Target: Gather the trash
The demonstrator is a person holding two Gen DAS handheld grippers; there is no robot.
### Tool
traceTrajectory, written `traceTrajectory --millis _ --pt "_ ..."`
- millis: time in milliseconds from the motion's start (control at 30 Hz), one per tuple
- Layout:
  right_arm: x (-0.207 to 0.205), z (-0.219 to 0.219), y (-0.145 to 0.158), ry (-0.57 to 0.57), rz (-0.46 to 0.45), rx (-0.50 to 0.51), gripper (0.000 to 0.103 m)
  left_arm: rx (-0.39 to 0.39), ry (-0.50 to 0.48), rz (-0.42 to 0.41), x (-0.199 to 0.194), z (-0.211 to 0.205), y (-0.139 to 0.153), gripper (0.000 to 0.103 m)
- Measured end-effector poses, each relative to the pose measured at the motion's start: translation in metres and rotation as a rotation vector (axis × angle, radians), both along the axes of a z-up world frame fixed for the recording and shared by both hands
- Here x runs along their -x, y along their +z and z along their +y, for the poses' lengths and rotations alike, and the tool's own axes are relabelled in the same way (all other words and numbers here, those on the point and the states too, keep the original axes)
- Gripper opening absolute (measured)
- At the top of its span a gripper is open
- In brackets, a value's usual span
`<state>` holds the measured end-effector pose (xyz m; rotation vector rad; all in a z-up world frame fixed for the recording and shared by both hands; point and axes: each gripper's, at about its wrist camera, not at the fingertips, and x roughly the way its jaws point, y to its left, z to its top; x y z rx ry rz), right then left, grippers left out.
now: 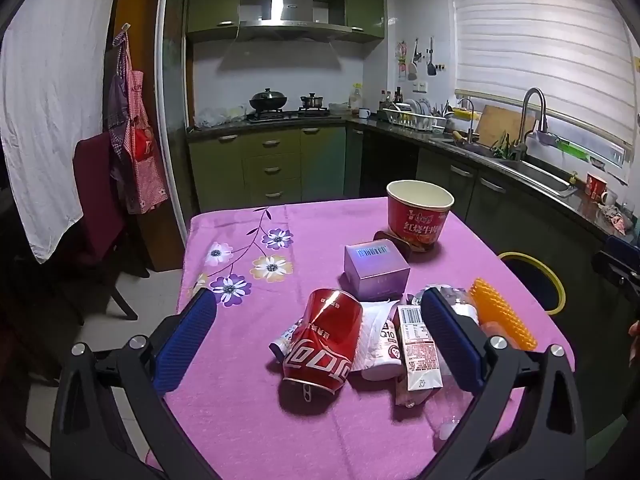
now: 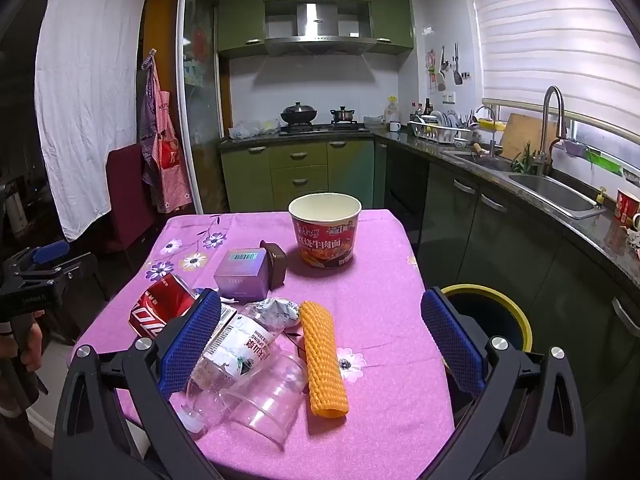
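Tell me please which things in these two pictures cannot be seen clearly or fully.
- Trash bin, right wrist view: the right finger pad covers its inside; its contents cannot be told.
- Crushed cola can, right wrist view: partly behind the left pad.
- Crumpled plastic bottle, left wrist view: mostly behind the pad.
- Brown item, left wrist view: hidden behind the purple box.

Both wrist fisheyes look from above the near edge of the pink floral-clothed table toward the green kitchen cabinets, sharing the tabletop litter.
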<state>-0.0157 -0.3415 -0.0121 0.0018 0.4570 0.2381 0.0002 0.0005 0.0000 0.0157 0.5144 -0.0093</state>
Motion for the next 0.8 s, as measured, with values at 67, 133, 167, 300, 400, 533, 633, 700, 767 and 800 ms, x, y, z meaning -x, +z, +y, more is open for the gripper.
traceTrajectory --millis 67,133,167,300,400,533,633,700,767,800 --pt "-0.001 0.001 0.001 0.000 0.001 0.002 0.099 0.008 -0.002 0.002 0.000 0.000 0.000 0.097" --pt "0.000 0.001 0.001 0.000 0.001 0.002 0.099 0.010 -0.005 0.003 0.000 0.000 0.000 0.097" --pt "0.000 0.002 0.001 0.000 0.002 0.003 0.099 0.009 -0.005 0.002 0.000 -0.001 0.000 0.097" --pt "-0.005 0.003 -0.001 0.005 0.005 0.000 0.099 0.016 -0.005 0.001 0.000 0.000 0.000 0.097" --pt "-0.008 0.004 -0.001 0.002 0.009 0.000 0.099 0.017 -0.007 0.003 -0.001 0.000 -0.002 0.097" --pt "-0.008 0.004 -0.001 0.003 0.011 -0.001 0.099 0.016 -0.005 0.004 -0.002 0.001 -0.003 0.097" --pt "-0.008 0.004 -0.001 0.002 0.016 -0.002 0.099 0.018 -0.005 0.006 -0.002 0.003 -0.005 0.097" --pt "-0.008 0.004 -0.001 0.002 0.016 -0.003 0.099 0.019 -0.007 0.007 -0.003 0.003 -0.007 0.097" --pt "-0.009 0.004 -0.002 0.000 0.016 -0.003 0.099 0.019 -0.007 0.008 -0.003 0.005 -0.010 0.097" --pt "-0.008 0.004 -0.001 0.000 0.016 -0.002 0.099 0.018 -0.006 0.008 -0.003 0.004 -0.010 0.097"
